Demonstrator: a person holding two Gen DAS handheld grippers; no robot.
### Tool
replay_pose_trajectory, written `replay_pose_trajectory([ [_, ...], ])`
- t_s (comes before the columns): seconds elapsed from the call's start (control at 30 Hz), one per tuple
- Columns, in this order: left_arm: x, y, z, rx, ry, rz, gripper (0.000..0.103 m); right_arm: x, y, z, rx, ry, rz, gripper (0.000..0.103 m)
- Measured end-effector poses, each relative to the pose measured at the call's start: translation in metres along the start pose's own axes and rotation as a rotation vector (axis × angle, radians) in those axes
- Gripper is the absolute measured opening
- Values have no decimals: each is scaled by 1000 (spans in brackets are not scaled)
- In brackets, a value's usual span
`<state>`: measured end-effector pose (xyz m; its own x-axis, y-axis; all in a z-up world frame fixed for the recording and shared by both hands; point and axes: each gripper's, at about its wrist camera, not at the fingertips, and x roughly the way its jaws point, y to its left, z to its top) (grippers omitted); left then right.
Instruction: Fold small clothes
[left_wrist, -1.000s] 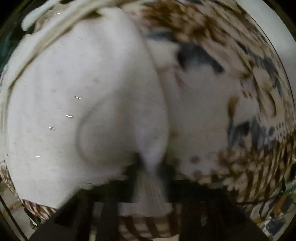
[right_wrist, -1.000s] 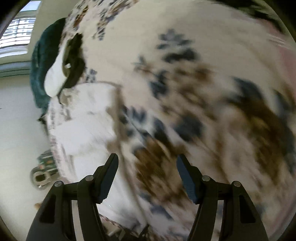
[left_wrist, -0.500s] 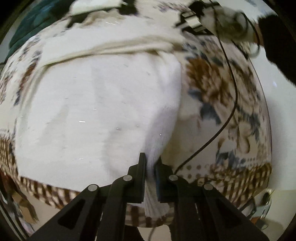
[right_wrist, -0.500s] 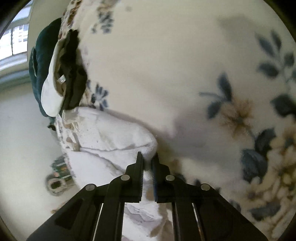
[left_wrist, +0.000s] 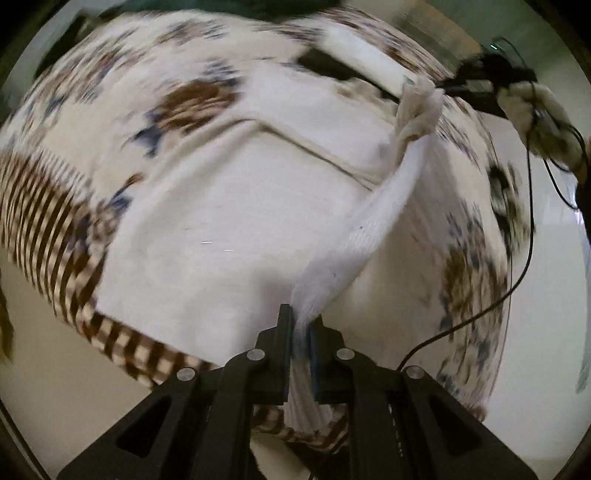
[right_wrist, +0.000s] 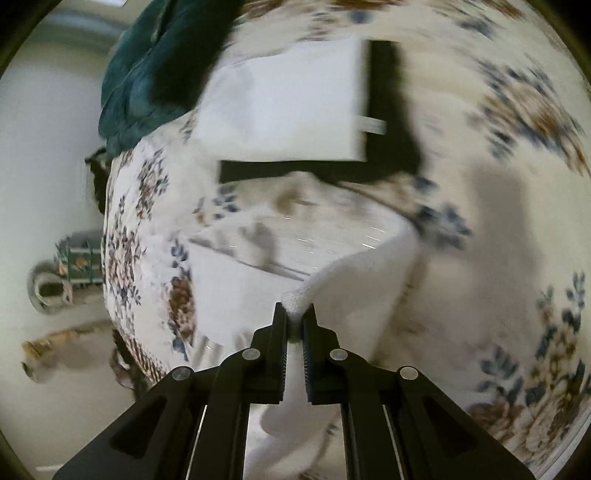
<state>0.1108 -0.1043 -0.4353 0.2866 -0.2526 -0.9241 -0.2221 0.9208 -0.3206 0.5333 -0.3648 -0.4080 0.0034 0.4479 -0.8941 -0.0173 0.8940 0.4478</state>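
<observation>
White garment (left_wrist: 207, 236) is pinched at opposite edges by the closed left claw (left_wrist: 301, 332) and right claw (right_wrist: 294, 321); slippage is risked if tension is uneven.

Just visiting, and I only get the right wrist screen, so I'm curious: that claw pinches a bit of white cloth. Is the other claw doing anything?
Observer: Yes, the left gripper is shut on the other end of the white garment.
Operator: Does the cloth sag between them?
Observer: No, the left wrist view shows it stretched as a narrow band up to the right gripper.
Operator: Anything else there?
Observer: A thin black cable trails down past the edge of the floral bedspread.
</observation>
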Motion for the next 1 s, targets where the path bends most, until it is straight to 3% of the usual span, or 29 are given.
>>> replay_pose_trajectory([
  [0.17, -4, 86, 20, -185, -5, -53, 5, 61, 104, 34, -69, 14, -74, 7],
  [0.3, 2, 134, 33, -258, -2, -65, 5, 126, 168, 55, -93, 29, -171, 7],
  [0.53, 32, 211, 47, -309, 68, -86, 3, 217, 225, 62, -131, 69, -311, 7],
  [0.67, 59, 233, 54, -296, 139, -151, 3, 253, 229, 57, -128, 121, -363, 10],
  [0.73, 62, 236, 58, -277, 150, -167, 5, 246, 222, 38, -118, 126, -328, 22],
  [0.8, 66, 236, 60, -251, 174, -230, 7, 227, 212, 6, -119, 136, -295, 46],
  [0.9, 71, 234, 62, -223, 210, -255, 14, 188, 182, -72, -121, 126, -304, 51],
  [0.93, 73, 233, 63, -213, 224, -251, 22, 177, 164, -107, -94, 137, -314, 53],
  [1.0, 78, 231, 63, -196, 250, -237, 24, 165, 124, -176, 3, 186, -330, 53],
])
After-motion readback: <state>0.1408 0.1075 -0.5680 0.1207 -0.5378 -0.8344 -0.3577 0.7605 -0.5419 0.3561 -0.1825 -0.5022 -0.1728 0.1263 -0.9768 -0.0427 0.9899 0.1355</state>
